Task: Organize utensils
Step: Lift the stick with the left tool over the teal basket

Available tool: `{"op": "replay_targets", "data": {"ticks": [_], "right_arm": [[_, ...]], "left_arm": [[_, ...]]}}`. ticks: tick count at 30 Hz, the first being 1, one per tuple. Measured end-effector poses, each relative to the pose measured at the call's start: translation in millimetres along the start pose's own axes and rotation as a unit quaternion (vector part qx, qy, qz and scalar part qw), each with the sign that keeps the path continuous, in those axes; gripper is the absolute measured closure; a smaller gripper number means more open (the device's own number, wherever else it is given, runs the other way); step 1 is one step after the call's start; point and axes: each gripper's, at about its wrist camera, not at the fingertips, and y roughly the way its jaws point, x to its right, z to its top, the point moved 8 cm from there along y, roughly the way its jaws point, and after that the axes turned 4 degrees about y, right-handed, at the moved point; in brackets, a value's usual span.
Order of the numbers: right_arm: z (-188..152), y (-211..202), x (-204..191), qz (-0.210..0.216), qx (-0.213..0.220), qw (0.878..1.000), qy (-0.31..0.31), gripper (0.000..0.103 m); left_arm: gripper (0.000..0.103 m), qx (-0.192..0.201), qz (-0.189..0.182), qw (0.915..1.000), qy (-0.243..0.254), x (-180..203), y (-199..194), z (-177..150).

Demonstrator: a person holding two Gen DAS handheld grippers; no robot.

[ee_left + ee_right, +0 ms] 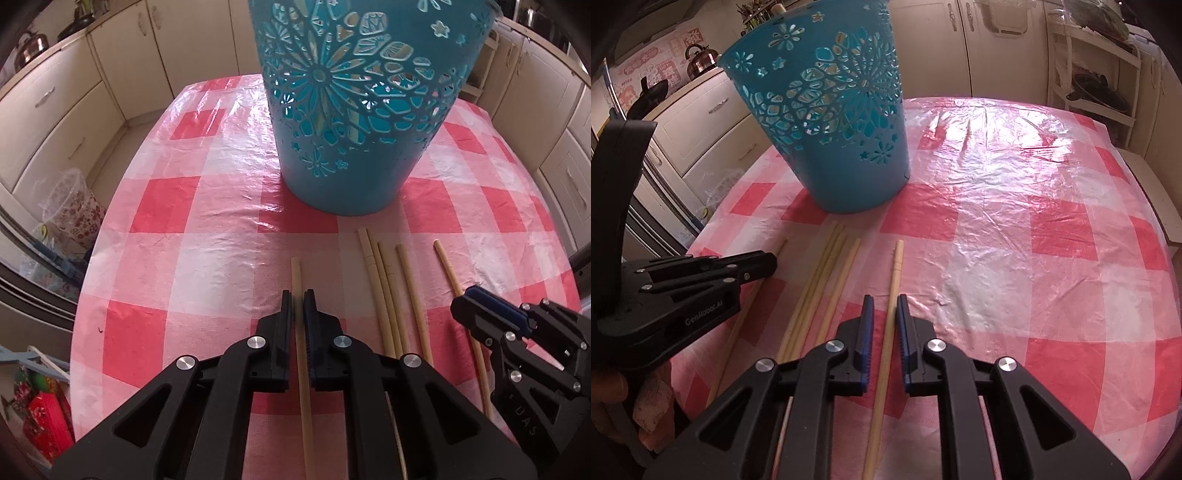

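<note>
Several pale wooden chopsticks lie on the red-and-white checked tablecloth (221,206) in front of a blue cut-out basket (354,110). My left gripper (298,295) is closed on the leftmost chopstick (297,273), its jaws pinching it with almost no gap. Three chopsticks (388,280) lie together to its right. My right gripper (885,301) straddles the rightmost chopstick (897,262), jaws narrowly apart with a gap on both sides of the stick. The right gripper also shows in the left wrist view (476,299), over that chopstick (445,262). The basket (827,122) stands behind the row.
The tablecloth (1015,206) covers a round table. Cream kitchen cabinets (66,110) surround it. A kettle (700,59) sits on a counter at the back left. A shelf rack (1100,85) stands at the right. A plastic-wrapped bin (70,210) stands on the floor at the left.
</note>
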Motion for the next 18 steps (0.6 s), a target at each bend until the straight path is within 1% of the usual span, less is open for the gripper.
{"op": "replay_targets", "data": {"ticks": [1, 2, 5, 9, 11, 18], "right_arm": [[0.5, 1.1, -1.3, -0.008, 0.001, 1.0, -0.01, 0.095], [0.6, 1.5, -1.6, -0.016, 0.002, 1.0, -0.016, 0.096], [-1.7, -1.5, 2.7, -0.008, -0.001, 1.0, -0.005, 0.097], [-8.3, -8.4, 12.0, 0.003, 0.008, 1.0, 0.014, 0.097], [-9.7, -9.7, 13.3, 0.007, 0.012, 1.0, 0.019, 0.097], [-9.5, -9.5, 11.4, -0.003, 0.023, 1.0, 0.013, 0.097]], "left_arm": [[0.096, 0.0, 0.006, 0.9999, 0.011, 1.6, -0.1, 0.2], [0.098, -0.001, 0.007, 0.9998, 0.016, 2.0, -0.5, 0.1], [0.098, 0.0, -0.005, 1.0, 0.007, -1.6, -5.5, -2.7], [0.098, 0.022, 0.002, 0.9997, 0.004, -7.9, -23.7, -8.1], [0.098, 0.04, 0.005, 0.9992, 0.004, -9.7, -36.7, -9.0], [0.098, 0.095, 0.006, 0.9955, 0.004, -10.9, -87.7, -13.8]]}}
